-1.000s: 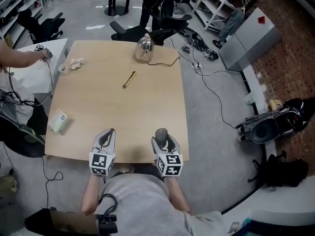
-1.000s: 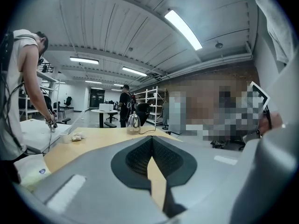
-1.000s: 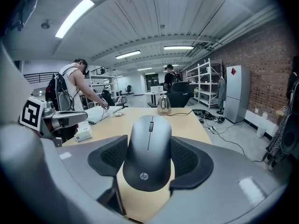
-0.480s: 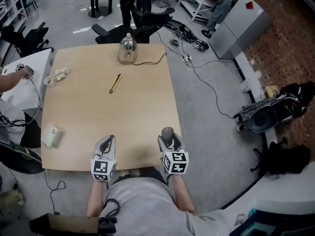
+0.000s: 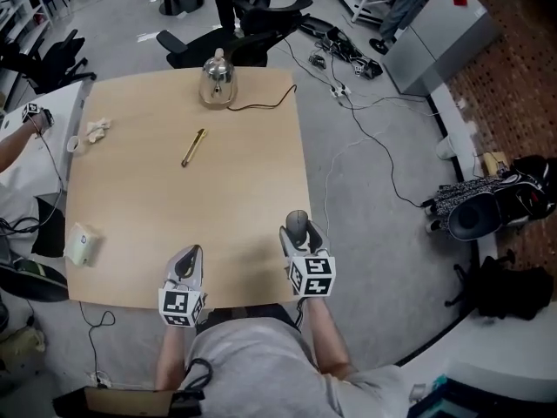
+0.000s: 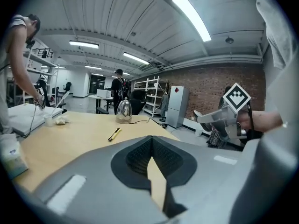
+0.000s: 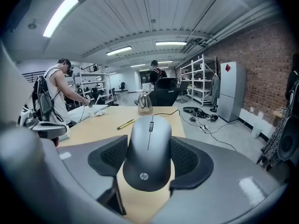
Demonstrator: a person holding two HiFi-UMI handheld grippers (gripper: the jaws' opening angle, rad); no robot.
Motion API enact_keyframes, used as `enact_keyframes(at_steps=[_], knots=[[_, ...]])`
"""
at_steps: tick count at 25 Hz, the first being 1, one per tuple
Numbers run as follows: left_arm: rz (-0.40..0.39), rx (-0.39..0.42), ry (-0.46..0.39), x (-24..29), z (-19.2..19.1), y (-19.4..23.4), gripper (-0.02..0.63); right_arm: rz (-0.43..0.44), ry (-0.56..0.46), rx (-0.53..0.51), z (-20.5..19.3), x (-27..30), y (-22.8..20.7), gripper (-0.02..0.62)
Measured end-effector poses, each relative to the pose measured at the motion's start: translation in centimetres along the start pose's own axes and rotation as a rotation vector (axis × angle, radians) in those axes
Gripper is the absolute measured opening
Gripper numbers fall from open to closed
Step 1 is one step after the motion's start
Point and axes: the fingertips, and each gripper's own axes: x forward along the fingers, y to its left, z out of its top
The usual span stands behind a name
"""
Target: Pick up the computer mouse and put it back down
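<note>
A dark grey computer mouse [image 7: 148,153] sits between the jaws of my right gripper [image 7: 148,146], whose pads press on its two sides. In the head view the mouse [image 5: 296,225] and right gripper [image 5: 298,233] are over the front right part of the wooden table [image 5: 174,207], close to its right edge. Whether the mouse rests on the tabletop or hangs just above it I cannot tell. My left gripper [image 5: 188,259] is near the table's front edge, left of the right one. Its pads meet at the tips with nothing between them [image 6: 150,148].
Lying mid-table is a yellow pen-like tool [image 5: 192,147]. At the far edge a metal kettle [image 5: 216,81] stands with its cable. A small box [image 5: 80,244] lies front left, a cup and crumpled tissue [image 5: 94,131] far left. Cables [image 5: 365,138] run over the floor on the right.
Both grippers have shifted toward the table's right side, and the right one still grips the mouse. The head view has swung too, so the table sits further left in it.
</note>
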Motion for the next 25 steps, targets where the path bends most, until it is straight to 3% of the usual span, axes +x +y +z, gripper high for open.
enact_keyframes(at_steps=[13,25], knots=[[0.151,-0.092,0.065,2.6,-1.5,0.1,0.02,0.108,0.07,-0.043,1.0,9.1,-4.4,0.293],[0.323,-0.145,0.122,0.8,-3.5,1.1,0.02,0.183,0.171,-0.108,-0.7,18.6,-5.5,0.293]])
